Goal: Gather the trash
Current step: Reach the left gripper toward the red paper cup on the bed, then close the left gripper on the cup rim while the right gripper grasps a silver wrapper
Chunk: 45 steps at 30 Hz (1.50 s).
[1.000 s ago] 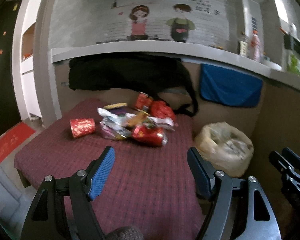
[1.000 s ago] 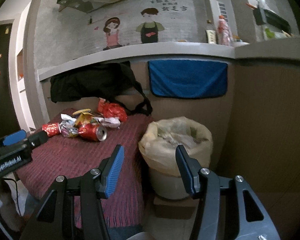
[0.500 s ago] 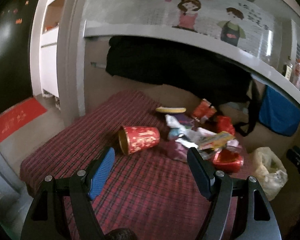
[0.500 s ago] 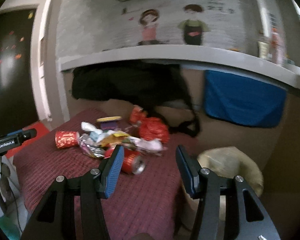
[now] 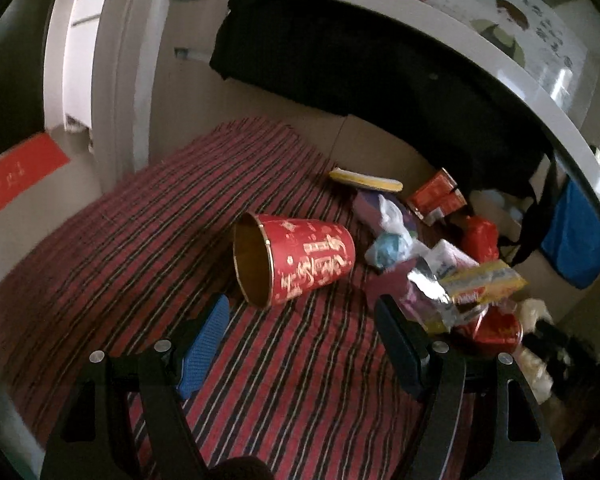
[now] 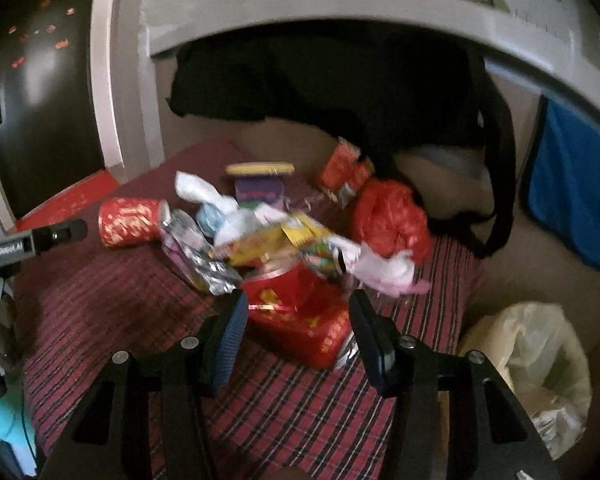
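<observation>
A red paper cup [image 5: 304,256] [image 6: 130,226] lies on its side on the red plaid tablecloth [image 5: 140,240], mouth toward the left wrist camera. My left gripper [image 5: 300,320] is open just short of the cup, nothing between its fingers. To the cup's right is a pile of wrappers [image 5: 460,280] [image 6: 268,240] with a red plastic bag [image 6: 392,220] and a red carton [image 6: 344,168]. A red can [image 6: 300,316] [image 5: 496,330] lies at the pile's near edge. My right gripper [image 6: 300,320] straddles the can, its jaws closing, the pads not visibly pressing on it.
A bin lined with a pale plastic bag [image 6: 540,372] stands off the table's right end. A black bag [image 6: 320,80] hangs from the grey shelf behind the pile, with a blue cloth [image 6: 572,192] to its right. A red mat [image 5: 16,176] lies on the floor at left.
Both grippers have swung left and come down close to the table. The left now faces the red cup. The right has gone from the bin to the can.
</observation>
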### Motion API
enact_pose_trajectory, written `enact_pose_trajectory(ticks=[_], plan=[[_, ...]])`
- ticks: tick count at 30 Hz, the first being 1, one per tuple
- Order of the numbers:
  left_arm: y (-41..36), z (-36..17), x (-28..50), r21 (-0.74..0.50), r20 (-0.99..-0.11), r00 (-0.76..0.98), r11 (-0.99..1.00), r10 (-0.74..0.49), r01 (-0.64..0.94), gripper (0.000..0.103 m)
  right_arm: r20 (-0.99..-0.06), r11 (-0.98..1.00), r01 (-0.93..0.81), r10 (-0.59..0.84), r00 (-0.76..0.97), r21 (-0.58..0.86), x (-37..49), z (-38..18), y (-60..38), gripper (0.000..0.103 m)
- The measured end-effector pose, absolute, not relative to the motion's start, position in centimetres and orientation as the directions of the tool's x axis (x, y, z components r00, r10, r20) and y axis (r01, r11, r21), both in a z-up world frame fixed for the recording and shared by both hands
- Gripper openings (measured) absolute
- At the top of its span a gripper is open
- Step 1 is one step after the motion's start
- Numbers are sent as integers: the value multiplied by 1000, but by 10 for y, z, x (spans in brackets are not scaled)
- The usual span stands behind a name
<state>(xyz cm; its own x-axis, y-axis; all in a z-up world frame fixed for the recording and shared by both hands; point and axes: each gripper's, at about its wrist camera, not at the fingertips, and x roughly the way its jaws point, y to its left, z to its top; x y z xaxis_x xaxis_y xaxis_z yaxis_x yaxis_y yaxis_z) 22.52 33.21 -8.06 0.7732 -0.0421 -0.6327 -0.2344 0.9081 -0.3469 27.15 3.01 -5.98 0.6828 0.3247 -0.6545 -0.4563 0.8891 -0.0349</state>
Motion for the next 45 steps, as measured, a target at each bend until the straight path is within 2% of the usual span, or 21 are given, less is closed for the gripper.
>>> enact_pose_trajectory(ticks=[4,14,17,20,22,24,30,37,41,45], plan=[[347,-85,247,-381,-623,781,890,-47,-251,75,-665,901,-433,304,682,-32,274,-70,23,49],[360,-99,275,-456,-664,737,850,-127,-265,72,-668,905,-425,303,680,-22,272,-76,18,49],[361,-102,278,-485,-674,720,834,-164,-264,51,-665,902,-431,311,679,-18,271,-78,19,49],[365,-104,280,-544,-658,721,800,-218,-255,48,-668,899,-437,317,674,-15,269,-80,22,49],[365,-105,279,-565,-648,724,788,-238,-246,39,-670,896,-444,317,672,-21,265,-81,24,49],[364,-102,279,-552,-647,728,799,-228,-240,20,-672,894,-447,312,672,-33,263,-81,26,48],[360,-90,267,-507,-625,756,836,-192,-207,5,-653,872,-490,356,669,-27,264,-65,40,47],[359,-78,231,-416,-626,772,884,-109,-212,4,-663,771,-634,446,601,-56,276,-55,102,46],[358,-81,212,-397,-626,773,894,-100,-206,4,-679,723,-681,442,586,-116,292,-66,143,45],[360,-86,202,-385,-629,772,899,-91,-208,4,-711,680,-697,374,595,-225,315,-85,179,44]])
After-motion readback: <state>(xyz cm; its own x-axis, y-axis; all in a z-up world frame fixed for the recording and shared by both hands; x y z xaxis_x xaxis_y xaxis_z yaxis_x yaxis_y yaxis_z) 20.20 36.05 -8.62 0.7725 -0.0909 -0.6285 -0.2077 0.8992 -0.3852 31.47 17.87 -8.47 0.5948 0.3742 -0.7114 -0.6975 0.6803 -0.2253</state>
